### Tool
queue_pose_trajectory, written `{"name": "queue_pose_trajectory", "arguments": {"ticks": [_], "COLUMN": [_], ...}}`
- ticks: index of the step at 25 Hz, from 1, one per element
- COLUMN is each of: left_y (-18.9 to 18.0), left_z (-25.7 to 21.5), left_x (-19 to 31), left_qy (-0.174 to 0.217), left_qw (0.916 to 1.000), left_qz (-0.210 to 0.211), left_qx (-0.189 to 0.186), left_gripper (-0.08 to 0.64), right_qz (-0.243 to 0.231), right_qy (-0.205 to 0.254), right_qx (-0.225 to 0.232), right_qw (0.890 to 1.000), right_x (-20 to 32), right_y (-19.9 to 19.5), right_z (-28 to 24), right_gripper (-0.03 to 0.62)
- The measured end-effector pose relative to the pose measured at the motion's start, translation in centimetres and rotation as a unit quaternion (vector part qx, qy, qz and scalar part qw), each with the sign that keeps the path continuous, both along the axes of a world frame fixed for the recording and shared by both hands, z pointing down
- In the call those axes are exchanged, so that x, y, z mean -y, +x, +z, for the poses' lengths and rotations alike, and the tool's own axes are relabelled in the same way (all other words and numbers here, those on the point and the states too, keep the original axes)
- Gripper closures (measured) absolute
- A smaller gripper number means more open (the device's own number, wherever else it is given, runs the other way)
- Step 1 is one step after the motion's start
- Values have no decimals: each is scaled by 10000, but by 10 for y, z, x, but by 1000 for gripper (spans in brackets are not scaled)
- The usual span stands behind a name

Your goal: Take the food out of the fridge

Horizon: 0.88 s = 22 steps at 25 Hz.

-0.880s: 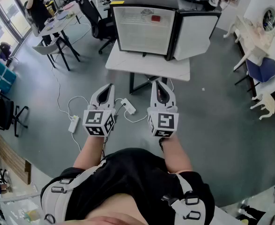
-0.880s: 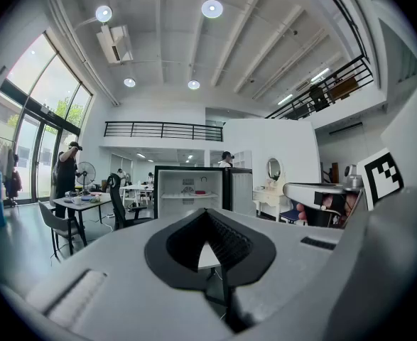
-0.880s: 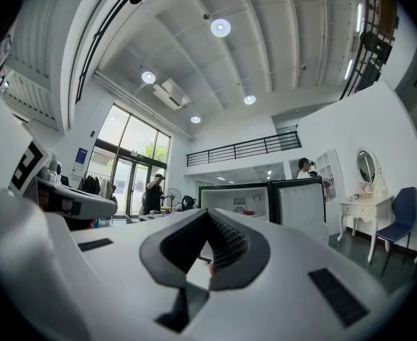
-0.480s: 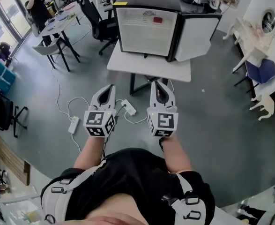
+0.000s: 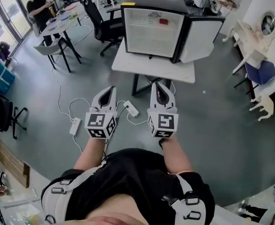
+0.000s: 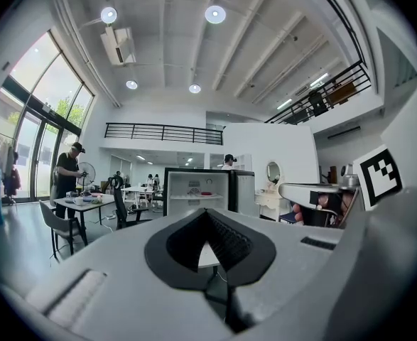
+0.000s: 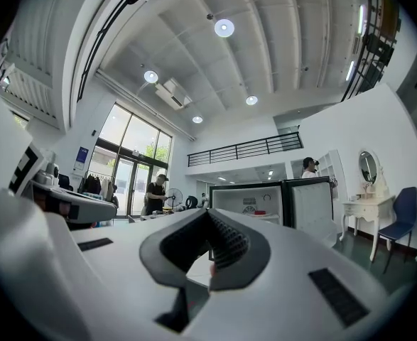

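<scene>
Head view showed the small red food item inside the open black fridge, straight ahead and well apart from my grippers. The right gripper lined up closer than the left gripper; both had jaws pressed together, empty.

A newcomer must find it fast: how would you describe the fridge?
On the grey floor stands a white table. The fridge sits on it, a black box, white inside. Only it has a door swung open to the right.
</scene>
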<state>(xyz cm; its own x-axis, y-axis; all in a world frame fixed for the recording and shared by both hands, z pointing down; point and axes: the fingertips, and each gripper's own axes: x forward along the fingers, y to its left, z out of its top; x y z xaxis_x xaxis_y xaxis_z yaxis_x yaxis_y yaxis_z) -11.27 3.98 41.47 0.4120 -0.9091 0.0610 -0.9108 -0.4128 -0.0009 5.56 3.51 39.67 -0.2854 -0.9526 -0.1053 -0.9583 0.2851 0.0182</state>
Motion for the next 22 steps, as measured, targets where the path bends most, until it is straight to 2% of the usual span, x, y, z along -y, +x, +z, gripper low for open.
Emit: {"name": "queue_pose_trajectory", "arguments": {"ticks": [10, 17, 22], "left_y": [-35, -43, -42], "left_z": [8, 14, 15], "left_x": [1, 22, 54], "left_qy": [-43, -51, -32], "left_qw": [9996, 9996, 9998], "left_qz": [266, 261, 205], "left_qx": [-78, -61, -79], "left_gripper": [557, 557, 557], "right_qz": [226, 309, 377], "right_qy": [-82, -53, 2], "right_qx": [-151, -256, -278], "right_qw": [9996, 9992, 9989], "right_x": [-3, 17, 51], "right_y": [-35, -35, -25], "right_z": [10, 15, 16], "right_gripper": [584, 584, 584]}}
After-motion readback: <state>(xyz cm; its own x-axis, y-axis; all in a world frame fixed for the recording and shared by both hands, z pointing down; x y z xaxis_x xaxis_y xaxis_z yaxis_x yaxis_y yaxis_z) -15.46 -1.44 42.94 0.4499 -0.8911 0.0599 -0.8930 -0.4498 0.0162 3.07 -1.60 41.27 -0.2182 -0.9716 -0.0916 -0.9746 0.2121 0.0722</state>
